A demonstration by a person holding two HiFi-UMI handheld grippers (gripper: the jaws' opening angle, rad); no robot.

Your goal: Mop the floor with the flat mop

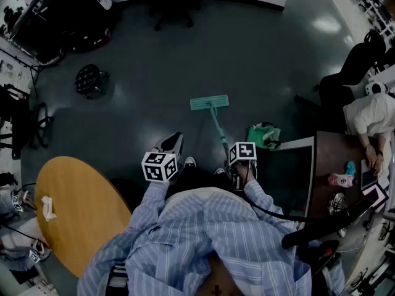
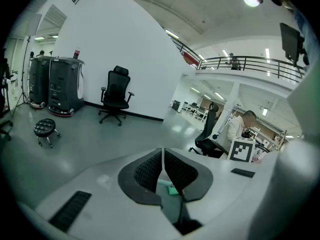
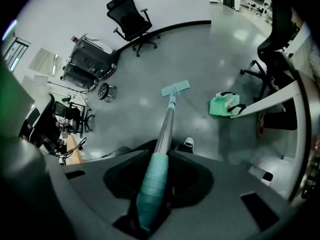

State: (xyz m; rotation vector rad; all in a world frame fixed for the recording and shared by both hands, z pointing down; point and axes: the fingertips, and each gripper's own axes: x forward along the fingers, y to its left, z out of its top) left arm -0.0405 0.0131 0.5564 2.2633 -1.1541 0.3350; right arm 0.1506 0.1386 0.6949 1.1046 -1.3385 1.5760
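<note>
Left tool: held out ahead of torso, jaws pressed together, nothing between them. Right tool: beside left tool, roughly level with it, jaws clamped on teal grip of mop handle. Left forearm and right forearm: striped sleeves, both reaching forward behind tools.

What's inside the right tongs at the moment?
The teal grip of the flat mop, clamped between the jaws of the right tongs. Its shaft runs out to the mop head. The grip's near end is covered by the tongs' body.
</note>
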